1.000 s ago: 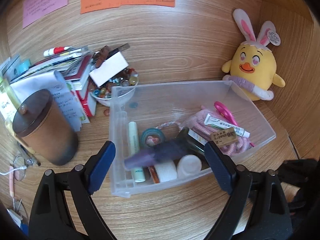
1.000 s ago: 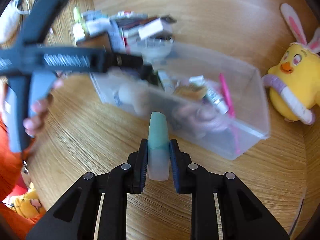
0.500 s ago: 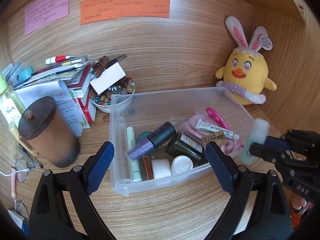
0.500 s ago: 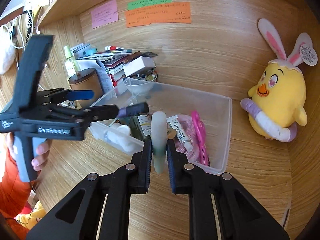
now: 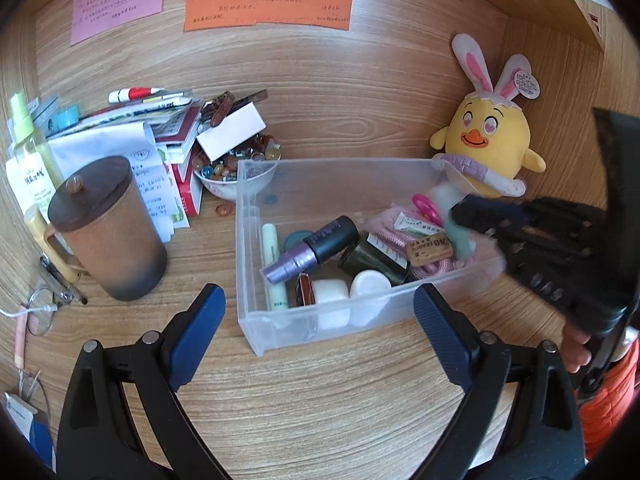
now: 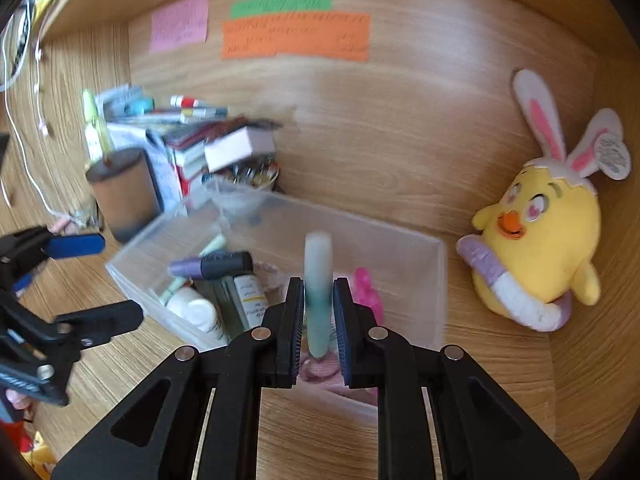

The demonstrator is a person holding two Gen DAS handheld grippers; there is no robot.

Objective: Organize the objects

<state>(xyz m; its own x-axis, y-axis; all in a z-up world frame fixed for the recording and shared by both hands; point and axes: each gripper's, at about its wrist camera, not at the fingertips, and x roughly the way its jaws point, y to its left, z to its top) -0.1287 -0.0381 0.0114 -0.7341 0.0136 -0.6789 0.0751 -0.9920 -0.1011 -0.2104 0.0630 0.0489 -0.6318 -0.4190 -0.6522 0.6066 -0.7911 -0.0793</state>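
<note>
A clear plastic bin sits on the wooden desk and holds a purple-and-black tube, a dark bottle, white jars, pink scissors and a pink pouch. My right gripper is shut on a pale green tube and holds it over the bin's right part; the tube shows blurred in the left wrist view. My left gripper is open and empty, in front of the bin.
A brown lidded cup stands left of the bin. Behind it lie stacked books and papers, a bowl of beads and a spray bottle. A yellow bunny-eared plush sits at the back right corner.
My right gripper has carried the green tube forward from the bin's front edge to over its right part. My left gripper has drawn back, open; the purple tube it hovered over lies in the bin.
</note>
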